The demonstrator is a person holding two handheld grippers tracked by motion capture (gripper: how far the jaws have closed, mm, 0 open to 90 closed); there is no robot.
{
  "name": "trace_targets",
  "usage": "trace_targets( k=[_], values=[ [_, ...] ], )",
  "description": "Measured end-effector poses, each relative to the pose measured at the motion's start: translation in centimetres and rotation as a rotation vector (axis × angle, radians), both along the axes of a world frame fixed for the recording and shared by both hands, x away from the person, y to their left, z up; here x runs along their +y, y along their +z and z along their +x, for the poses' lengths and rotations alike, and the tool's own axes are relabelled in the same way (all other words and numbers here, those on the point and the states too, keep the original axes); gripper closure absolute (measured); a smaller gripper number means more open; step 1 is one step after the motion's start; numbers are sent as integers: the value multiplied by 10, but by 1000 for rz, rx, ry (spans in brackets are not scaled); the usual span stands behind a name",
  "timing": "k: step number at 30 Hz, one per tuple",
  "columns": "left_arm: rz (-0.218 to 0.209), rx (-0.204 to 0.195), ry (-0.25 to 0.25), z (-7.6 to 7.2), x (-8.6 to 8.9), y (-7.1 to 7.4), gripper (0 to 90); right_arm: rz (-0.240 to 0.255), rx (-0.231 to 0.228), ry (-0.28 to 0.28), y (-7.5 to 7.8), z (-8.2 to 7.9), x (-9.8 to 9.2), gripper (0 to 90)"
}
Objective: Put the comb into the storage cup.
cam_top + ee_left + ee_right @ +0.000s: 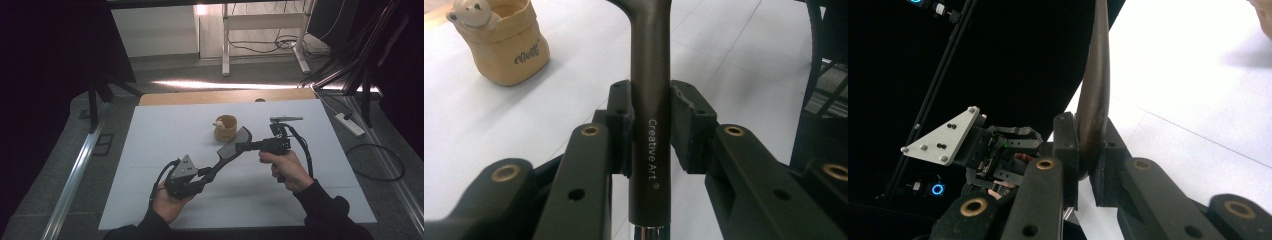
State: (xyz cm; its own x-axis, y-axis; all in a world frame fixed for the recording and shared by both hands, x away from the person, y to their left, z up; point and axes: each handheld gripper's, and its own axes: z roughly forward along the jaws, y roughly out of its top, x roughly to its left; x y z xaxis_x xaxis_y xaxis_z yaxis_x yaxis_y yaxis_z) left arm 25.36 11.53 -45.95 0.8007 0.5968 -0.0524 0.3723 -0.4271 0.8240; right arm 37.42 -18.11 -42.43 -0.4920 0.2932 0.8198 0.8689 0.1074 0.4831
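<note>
A dark spatula (231, 149) is held above the white counter (150, 150) between two hand-held grippers. In the left gripper view its handle (651, 100), marked "Creative Art", is gripped between the fingers (621, 125) of the left gripper (207, 174), which are closed against both of its sides. In the right gripper view the slotted blade (1095, 100) is seen edge-on, clamped between the fingers (1066, 145) of the right gripper (243, 146), which are closed on it. The left gripper's grey plate (943, 140) is seen beyond the blade. In the high view a tan cup (225, 128) with a small bear figure is seen on the counter just behind the blade, and a grey tool (286, 119) lies farther right
</note>
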Motion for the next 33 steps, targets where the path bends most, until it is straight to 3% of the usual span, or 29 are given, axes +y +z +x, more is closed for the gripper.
trace_targets(
  k=[6,11,16,20,24,28,33],
  values=[
    [17,23,0,2,-2,-2,532,2,-35,-4,3,-1,-2,838],
    [29,33,2,3,-3,-4,407,-2,-106,-9,6,-5,-2,838],
    [-5,60,9,6,2,-6,280,-28,-143,-12,8,-6,-4,838],
    [-32,105,13,9,5,-9,178,-44,-167,-15,10,-8,-4,838],
    [-28,154,25,11,7,-11,70,-75,-205,-20,13,-10,-4,838],
    [7,163,29,10,9,-12,42,-105,-238,-28,17,-12,-4,838],
    [18,191,24,9,14,-14,36,-140,-284,-41,21,-14,-5,838]
  ],
)
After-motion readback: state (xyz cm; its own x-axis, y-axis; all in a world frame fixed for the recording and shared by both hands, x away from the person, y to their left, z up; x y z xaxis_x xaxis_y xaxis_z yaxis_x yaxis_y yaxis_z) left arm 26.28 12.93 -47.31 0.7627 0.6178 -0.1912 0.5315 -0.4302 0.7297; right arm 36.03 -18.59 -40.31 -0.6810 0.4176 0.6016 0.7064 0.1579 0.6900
